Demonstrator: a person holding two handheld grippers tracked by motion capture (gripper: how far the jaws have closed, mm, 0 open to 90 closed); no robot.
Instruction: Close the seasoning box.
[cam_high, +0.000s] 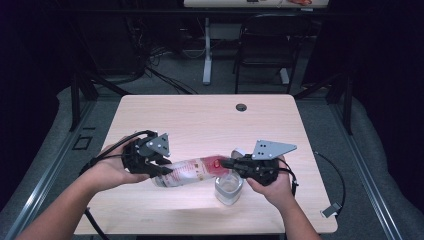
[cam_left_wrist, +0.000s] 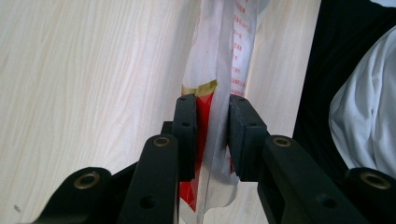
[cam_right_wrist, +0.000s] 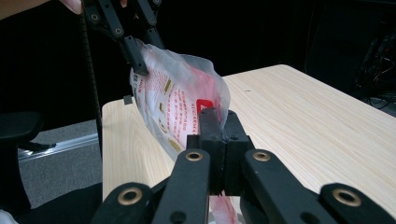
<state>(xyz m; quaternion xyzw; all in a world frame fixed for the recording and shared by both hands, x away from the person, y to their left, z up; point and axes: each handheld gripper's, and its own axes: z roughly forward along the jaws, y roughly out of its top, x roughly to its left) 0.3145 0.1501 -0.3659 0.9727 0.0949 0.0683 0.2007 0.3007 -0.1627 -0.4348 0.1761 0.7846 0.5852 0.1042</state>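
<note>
Two grippers hold one plastic bag (cam_high: 187, 171) with red print, stretched between them above surface (cam_high: 200, 120). Left gripper (cam_left_wrist: 212, 135) pinches bag's end; thin plastic sits between pads. Right gripper (cam_right_wrist: 218, 140) pressed tight together on other end, red bit poking below jaws. High view shows clear cup (cam_high: 229, 189) on surface, just under right gripper (cam_high: 231, 164). Right gripper view shows left gripper (cam_right_wrist: 140, 65) far off, gripping bag's top corner (cam_right_wrist: 177, 98).

I am working in a lab. Black curtains (cam_high: 30, 60) ring my wooden table (cam_high: 200, 115); cables (cam_high: 150, 60) crowd the grey floor (cam_high: 175, 82) behind.
</note>
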